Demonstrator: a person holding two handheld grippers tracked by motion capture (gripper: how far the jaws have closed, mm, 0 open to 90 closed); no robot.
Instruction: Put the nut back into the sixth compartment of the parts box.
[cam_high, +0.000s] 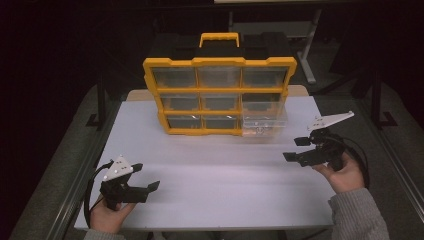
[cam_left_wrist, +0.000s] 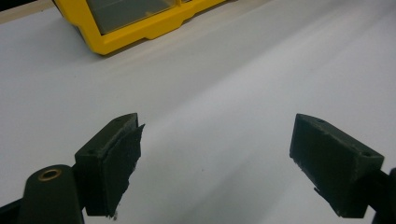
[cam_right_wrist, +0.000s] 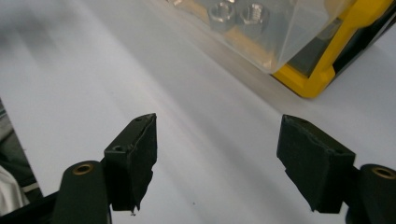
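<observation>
- Standing upright on the table (cam_high: 210, 165), the yellow organizer (cam_high: 220, 97) faces the person, long axis left-right.
- Bottom-right clear drawer (cam_high: 262, 122) juts out.
- Left hand-held gripper (cam_high: 145, 180) and right hand-held gripper (cam_high: 295, 149) both gape wide, empty.

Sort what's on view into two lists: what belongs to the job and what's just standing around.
Part of the job:
- yellow organizer
- pulled-out clear drawer holding metal nuts
- right tool, open
- left tool, open

Standing around:
- white table
- grey table behind
</observation>
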